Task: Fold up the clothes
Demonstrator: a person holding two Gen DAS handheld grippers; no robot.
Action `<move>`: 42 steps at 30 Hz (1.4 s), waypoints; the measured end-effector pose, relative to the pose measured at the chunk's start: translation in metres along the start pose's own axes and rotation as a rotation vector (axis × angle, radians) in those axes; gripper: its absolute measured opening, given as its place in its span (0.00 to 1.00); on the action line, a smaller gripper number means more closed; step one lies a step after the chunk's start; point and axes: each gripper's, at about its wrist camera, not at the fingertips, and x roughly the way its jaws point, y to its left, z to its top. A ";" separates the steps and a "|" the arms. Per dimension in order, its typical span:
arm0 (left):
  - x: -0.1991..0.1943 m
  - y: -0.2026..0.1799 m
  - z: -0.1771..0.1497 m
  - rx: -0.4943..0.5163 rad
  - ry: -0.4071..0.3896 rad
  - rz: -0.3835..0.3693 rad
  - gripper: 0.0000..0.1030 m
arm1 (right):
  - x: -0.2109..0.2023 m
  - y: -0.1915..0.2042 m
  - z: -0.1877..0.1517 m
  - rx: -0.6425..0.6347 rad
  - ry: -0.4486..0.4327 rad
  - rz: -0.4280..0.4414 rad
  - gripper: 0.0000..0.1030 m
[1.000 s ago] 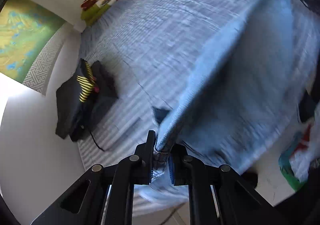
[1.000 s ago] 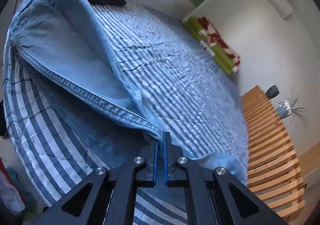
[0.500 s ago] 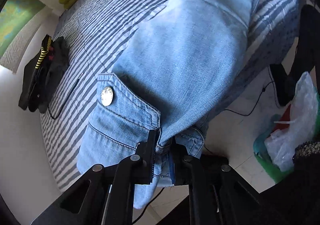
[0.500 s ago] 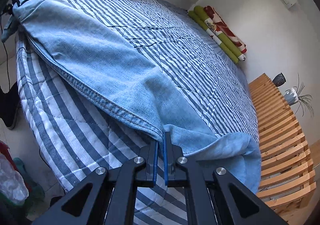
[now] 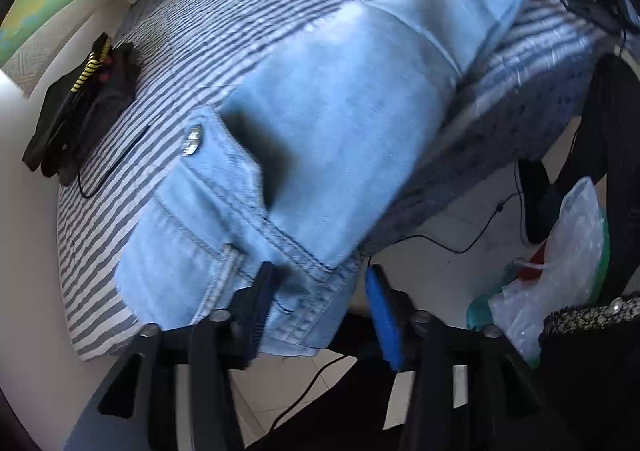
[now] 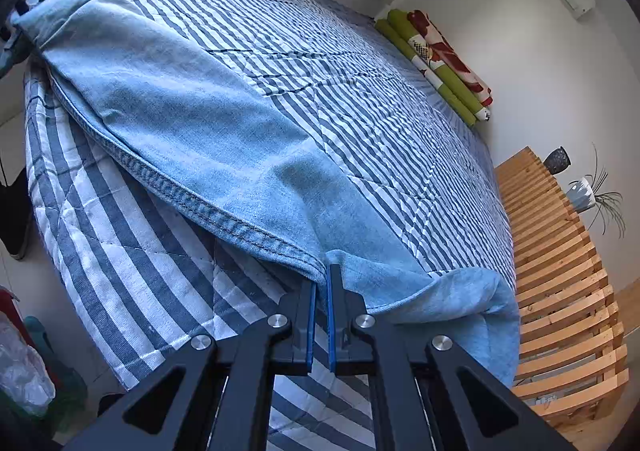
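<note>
Left wrist view: the jeans (image 5: 340, 123) lie on the striped bed (image 5: 224, 23), near its edge. Their long axis runs from the waistband at the near left to the leg end at the far right. A metal button (image 5: 191, 139) shows on the waistband. The left gripper (image 5: 316, 303) has just been opening; its jaws stand apart, and the waistband corner lies between them, with the blue right pad clear of the cloth. Dark folded clothes (image 5: 76, 111) lie at the far left of the bed. A plastic bag (image 5: 560, 271) is on the floor at the right.

Right wrist view: the jeans (image 6: 192, 123) stretch from the near middle to the far left, the stitched side seam facing left. The right gripper (image 6: 322, 287) has its jaws together, clamped on the leg hem. Rolled bedding (image 6: 436, 63) lies against the far wall. A wooden slat frame (image 6: 560, 271) stands at the right.
</note>
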 end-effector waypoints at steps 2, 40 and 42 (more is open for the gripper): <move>0.010 -0.007 0.002 0.023 -0.011 0.035 0.62 | 0.000 -0.004 0.003 0.016 0.002 0.014 0.04; 0.002 0.224 0.094 -0.376 0.002 0.062 0.72 | 0.097 -0.112 0.114 0.329 0.129 0.333 0.35; 0.020 0.218 0.064 -0.437 0.040 0.035 0.72 | 0.075 -0.094 0.091 0.352 0.124 0.412 0.35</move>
